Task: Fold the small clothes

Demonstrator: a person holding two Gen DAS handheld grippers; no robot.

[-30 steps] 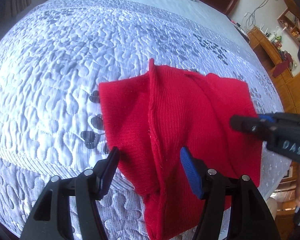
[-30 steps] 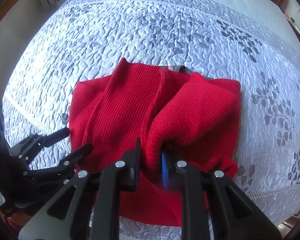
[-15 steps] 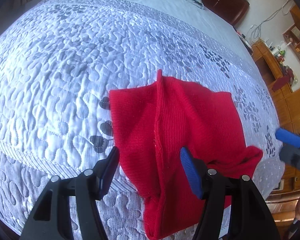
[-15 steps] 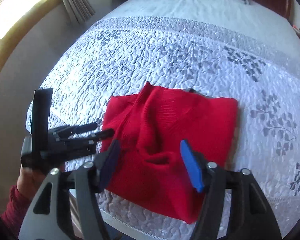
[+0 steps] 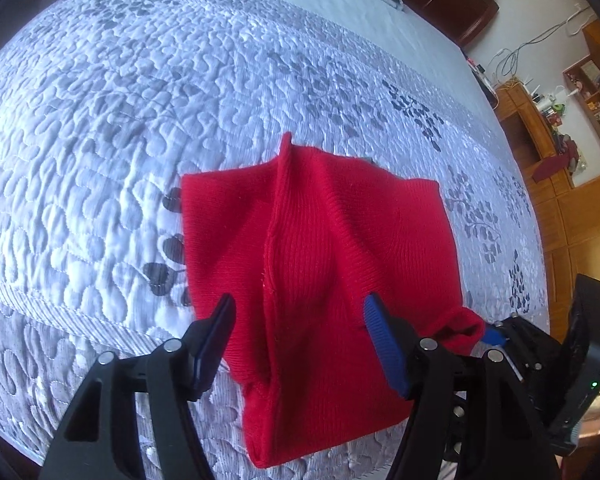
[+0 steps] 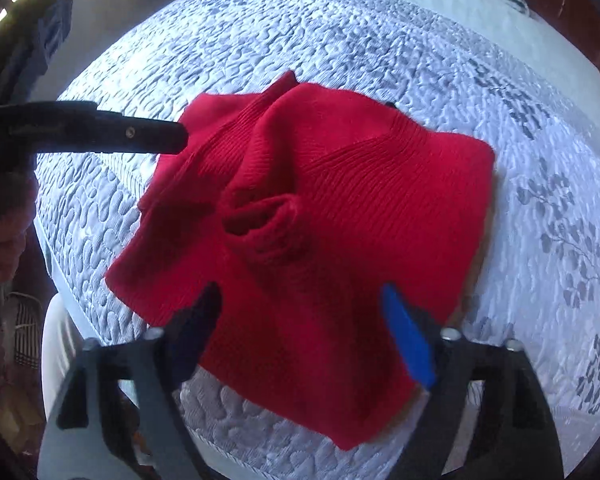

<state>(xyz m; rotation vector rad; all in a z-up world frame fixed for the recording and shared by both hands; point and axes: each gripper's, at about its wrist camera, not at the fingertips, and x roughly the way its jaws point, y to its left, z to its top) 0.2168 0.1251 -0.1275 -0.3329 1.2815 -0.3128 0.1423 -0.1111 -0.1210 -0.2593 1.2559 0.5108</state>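
Fingers spread wide on the left gripper (image 5: 296,320) and parting further, hovering over the raised seam ridge (image 5: 274,248) at the near left of the red knit garment (image 5: 320,240) on the quilted bedspread (image 5: 100,140), pinching nothing. Over at three o'clock, the right gripper (image 6: 300,320) is easing its jaws inward above the near hem, empty too, a loose sleeve cuff (image 6: 260,212) bunched at twelve o'clock from it. We look mid-fold, between grips; next, I'd say, flatten that cuff and take the near edge.
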